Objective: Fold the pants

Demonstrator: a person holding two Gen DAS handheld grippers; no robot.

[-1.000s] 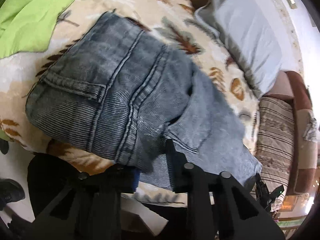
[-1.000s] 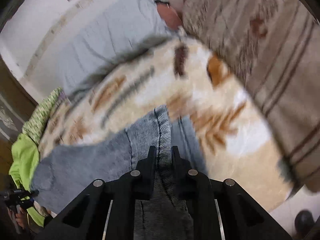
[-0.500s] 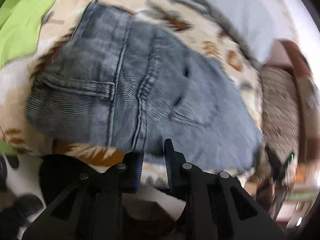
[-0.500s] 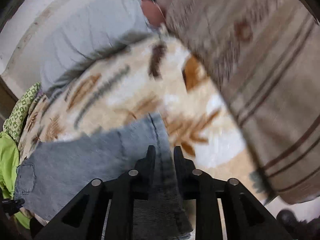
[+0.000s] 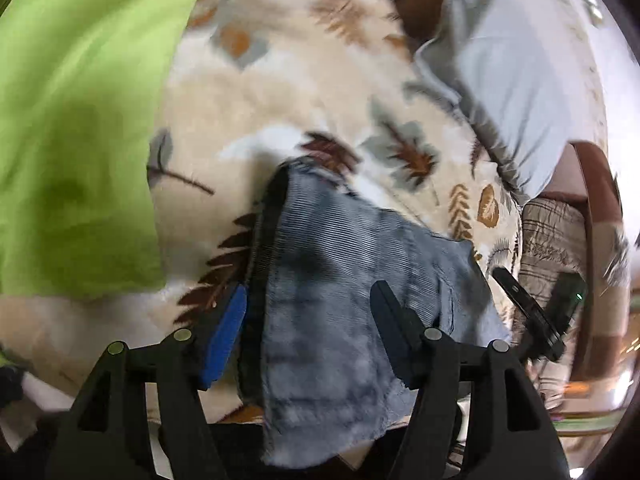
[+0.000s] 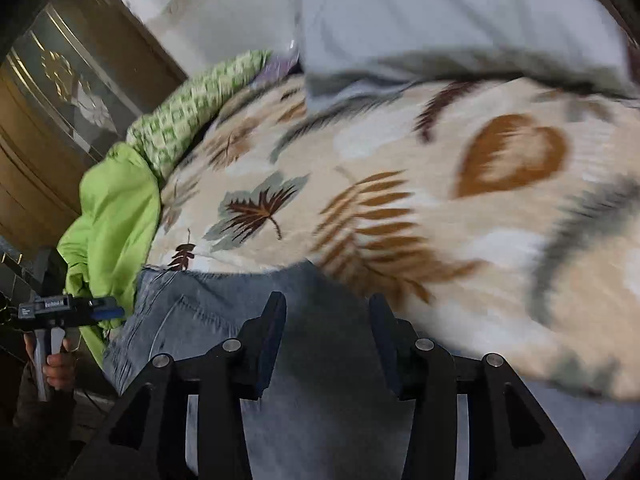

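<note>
Now both grippers, left gripper [image 5: 306, 316] and right gripper [image 6: 326, 312], are opening, releasing the folded jeans [image 5: 340, 280] at the bed's [image 6: 440, 208] near edge; fold laid.

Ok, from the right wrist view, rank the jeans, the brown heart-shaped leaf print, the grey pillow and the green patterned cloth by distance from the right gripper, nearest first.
1. Jeans: under the right gripper, whose jaws are opening.
2. Brown heart-shaped leaf print: ahead, to the right.
3. Grey pillow at top and green patterned cloth at upper left: too close to call.
</note>
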